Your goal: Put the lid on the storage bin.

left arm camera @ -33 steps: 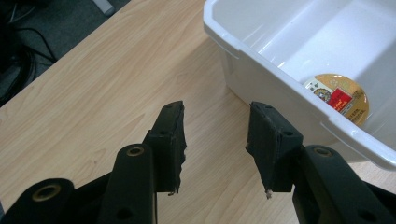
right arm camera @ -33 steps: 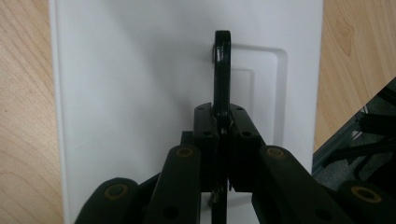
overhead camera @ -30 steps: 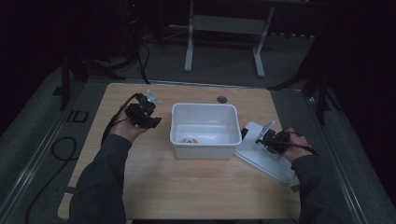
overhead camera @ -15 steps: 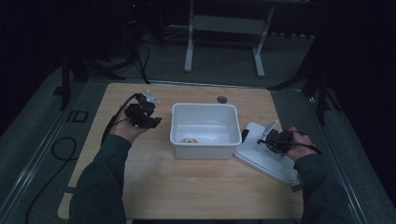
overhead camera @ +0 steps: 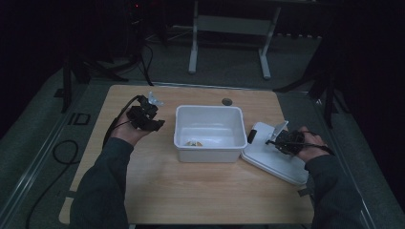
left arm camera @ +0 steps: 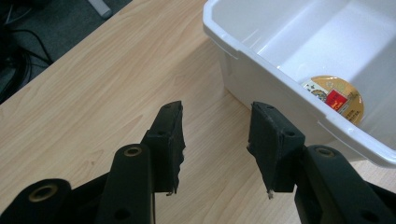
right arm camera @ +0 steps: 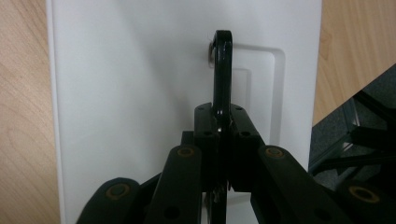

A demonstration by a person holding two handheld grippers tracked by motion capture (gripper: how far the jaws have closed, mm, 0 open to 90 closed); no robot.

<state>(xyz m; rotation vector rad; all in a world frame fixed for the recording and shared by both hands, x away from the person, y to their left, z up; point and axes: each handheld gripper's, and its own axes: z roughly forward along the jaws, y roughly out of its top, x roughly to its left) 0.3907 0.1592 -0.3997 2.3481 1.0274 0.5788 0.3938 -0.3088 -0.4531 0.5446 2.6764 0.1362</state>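
The white lid [overhead camera: 274, 155] lies flat on the surface [overhead camera: 191, 191], just right of the white bin [overhead camera: 209, 133]. The right tongs [right arm camera: 222, 116] are clenched on the lid's black handle [right arm camera: 222, 70]. The bin holds one round gold-labelled item [left arm camera: 334, 95]. The left tongs [left arm camera: 215, 140] stand partly parted, grasping nothing, near the bin's left wall.

A dim lab or recording studio rather than a home: a bare wooden bench [overhead camera: 191, 191] stands alone on grey carpet [overhead camera: 229, 71], black tripod legs [overhead camera: 81, 76] and stands flank it, cables [overhead camera: 57, 152] trail across the floor, and a white metal frame [overhead camera: 229, 28] stands behind in the dark
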